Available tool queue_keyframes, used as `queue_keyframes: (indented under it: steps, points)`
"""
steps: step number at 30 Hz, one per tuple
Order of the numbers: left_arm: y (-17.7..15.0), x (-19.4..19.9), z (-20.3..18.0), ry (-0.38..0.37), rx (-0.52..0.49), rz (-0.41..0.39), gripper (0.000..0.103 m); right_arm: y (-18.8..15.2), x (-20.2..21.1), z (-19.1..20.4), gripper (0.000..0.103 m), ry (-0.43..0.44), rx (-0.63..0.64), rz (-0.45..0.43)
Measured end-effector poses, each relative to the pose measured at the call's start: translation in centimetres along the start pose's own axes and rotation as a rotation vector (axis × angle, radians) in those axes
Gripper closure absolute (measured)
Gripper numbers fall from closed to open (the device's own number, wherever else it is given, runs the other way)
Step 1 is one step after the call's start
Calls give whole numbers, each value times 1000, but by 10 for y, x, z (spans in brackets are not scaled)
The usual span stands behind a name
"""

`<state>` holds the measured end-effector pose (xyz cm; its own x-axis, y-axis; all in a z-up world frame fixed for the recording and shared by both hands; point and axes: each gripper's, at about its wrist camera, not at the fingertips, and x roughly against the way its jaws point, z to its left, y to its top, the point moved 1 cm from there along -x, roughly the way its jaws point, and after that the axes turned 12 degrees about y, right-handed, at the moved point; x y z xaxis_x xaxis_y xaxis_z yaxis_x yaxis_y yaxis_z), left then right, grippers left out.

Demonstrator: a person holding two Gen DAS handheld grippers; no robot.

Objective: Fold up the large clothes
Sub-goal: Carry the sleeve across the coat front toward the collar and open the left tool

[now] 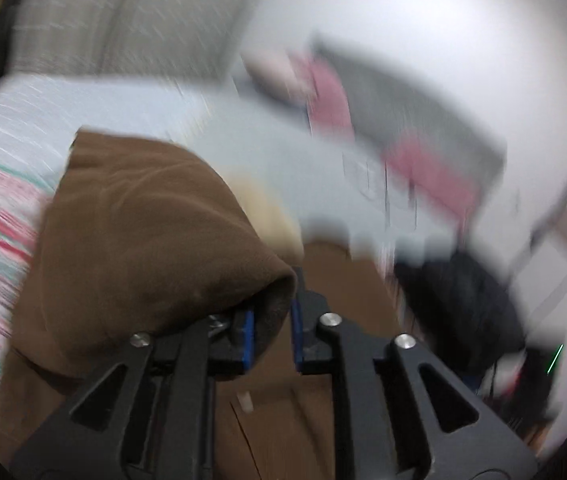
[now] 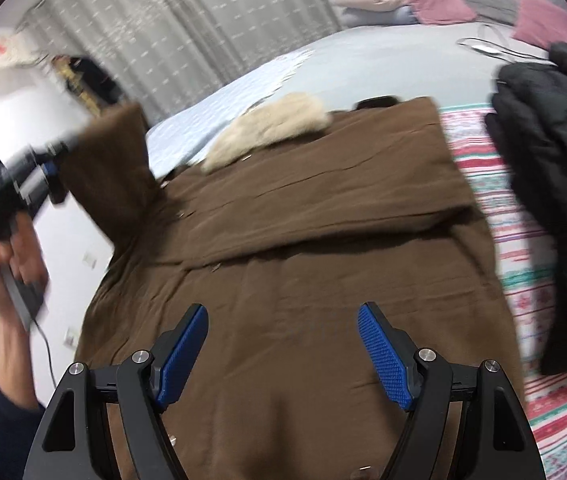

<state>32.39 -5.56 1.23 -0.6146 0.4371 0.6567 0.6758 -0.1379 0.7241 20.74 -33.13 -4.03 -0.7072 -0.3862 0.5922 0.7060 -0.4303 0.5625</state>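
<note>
Bedroom, with the bed as my work surface and a brown coat spread across the frame's middle. My left gripper is clamped on the coat's sleeve, lifted at the upper left of the right wrist view. My right gripper hangs spread wide and empty over the lower hem. I judge the sleeve fold is underway; next I must carry it across the body. A black jacket crowds the right edge; 1 cream fur collar lies above.
</note>
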Motion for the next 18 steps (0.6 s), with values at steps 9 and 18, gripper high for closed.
queue_keyframes:
  steps: [9,18]
  points:
    - [-39,-37,-2,-117,145,240,40,6,4,-29,24,-20,-105,8]
    - [-30,-40,37,-19,399,240,12,6,11,-28,24,-31,-78,-4]
